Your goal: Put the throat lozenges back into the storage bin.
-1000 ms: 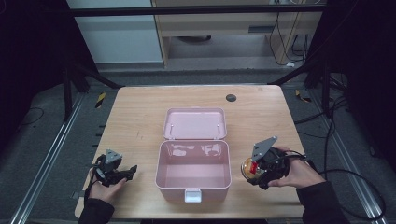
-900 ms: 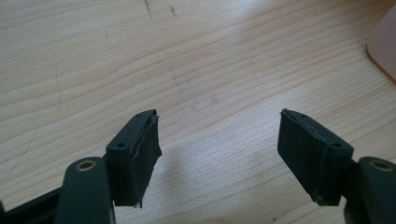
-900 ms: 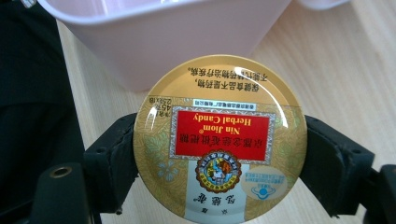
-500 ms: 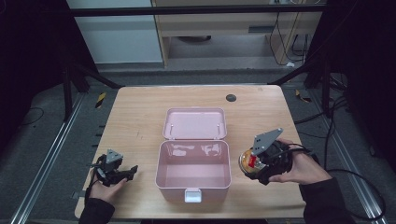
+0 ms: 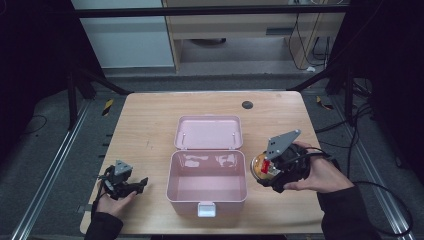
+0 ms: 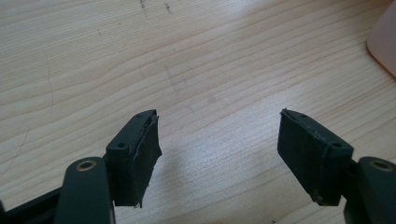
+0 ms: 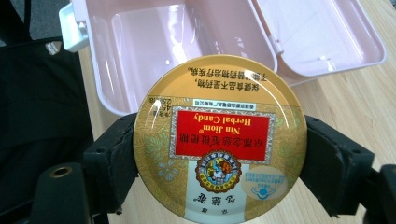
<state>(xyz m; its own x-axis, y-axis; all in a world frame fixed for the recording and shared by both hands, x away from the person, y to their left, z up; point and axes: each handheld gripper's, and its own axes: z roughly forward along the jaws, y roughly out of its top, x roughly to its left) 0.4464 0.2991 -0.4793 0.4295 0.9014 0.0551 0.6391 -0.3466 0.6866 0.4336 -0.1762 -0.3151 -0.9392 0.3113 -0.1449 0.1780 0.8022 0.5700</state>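
Observation:
A round gold candy tin with a red label is clamped between the jaws of my right gripper, held in the air just right of the open pink box. In the high view the tin hangs beside the box's right wall, under my right gripper. The box is empty, its lid laid back flat on the table. My left gripper rests low at the front left of the table; its jaws stand wide apart over bare wood with nothing between them.
The wooden table carries a small dark round grommet near its far edge. A white latch sticks out at the box's front. Dark floor, metal rails and cables surround the table.
My right gripper has lifted and turned with the tin, moving slightly left toward the box. The left gripper has stayed put.

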